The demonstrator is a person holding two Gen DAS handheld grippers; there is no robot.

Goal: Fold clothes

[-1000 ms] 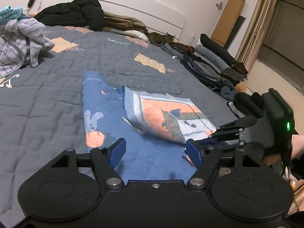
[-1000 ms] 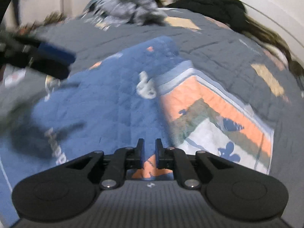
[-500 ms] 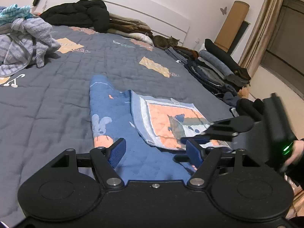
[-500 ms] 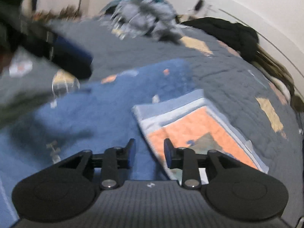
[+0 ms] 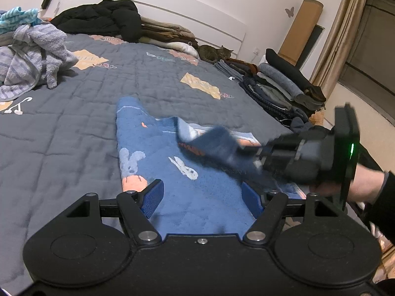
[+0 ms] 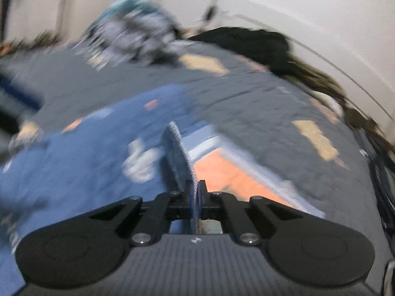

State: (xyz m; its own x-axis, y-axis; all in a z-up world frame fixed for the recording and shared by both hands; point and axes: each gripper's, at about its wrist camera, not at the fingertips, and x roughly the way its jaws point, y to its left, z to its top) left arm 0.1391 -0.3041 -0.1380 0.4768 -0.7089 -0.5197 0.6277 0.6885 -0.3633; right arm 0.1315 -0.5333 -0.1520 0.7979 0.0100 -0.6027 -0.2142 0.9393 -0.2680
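**A:** Your right claw [image 6: 196,193] is clamped on an edge of the blue towel [image 5: 197,192]. A flap of cloth stands up between its fingers in the right wrist view. Your left claw [image 5: 201,198] is spread apart with nothing in it, hovering low over the near end of the same towel.

**B:** And where does the towel lie?

**A:** On the grey quilted bed [image 5: 74,128], lengthwise away from you, with its orange-printed part [image 6: 229,172] doubled over toward the right. The lifted edge sits over that doubled part. Further out there's a loose heap of grey and teal laundry [image 5: 32,56] at the far left, a black coat [image 5: 103,19] by the headboard, and a row of folded clothes [image 5: 279,83] along the right side.

**B:** What could go wrong from here?

**A:** You're only pinching a thin edge, I think. Both views are smeared around that claw, so it looks to be moving fast. A quick swing could pull the edge out, or drag the layer beneath along with it and bunch the fold. Nothing pins the near end, so the whole towel may slide across the quilt instead of folding. Your two claws are also close together and could knock.
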